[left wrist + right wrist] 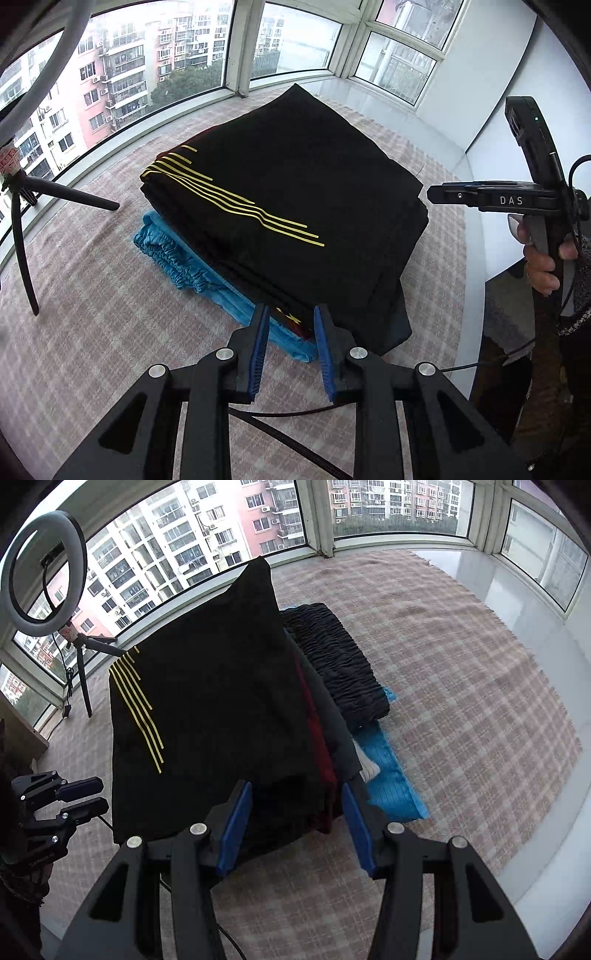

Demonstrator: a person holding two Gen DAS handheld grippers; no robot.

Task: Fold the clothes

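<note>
A folded black garment with yellow stripes point(288, 192) lies on top of a stack of folded clothes, over a blue garment point(177, 254). It also shows in the right wrist view point(207, 716), above red and grey layers and the blue garment point(391, 779). My left gripper point(290, 321) is open at the stack's near edge, with nothing between its blue pads. My right gripper point(297, 805) is open, its jaws on either side of the stack's near corner, holding nothing. Each gripper shows in the other view: the right one point(443, 194) and the left one point(88, 797).
The stack sits on a pink checked cloth point(461, 686) on a window ledge. A ring light point(40, 565) on a tripod point(22, 206) stands at the left. A folded black ribbed garment point(332, 661) lies beside the stack. White glossy ledge point(517, 590) lies beyond the cloth.
</note>
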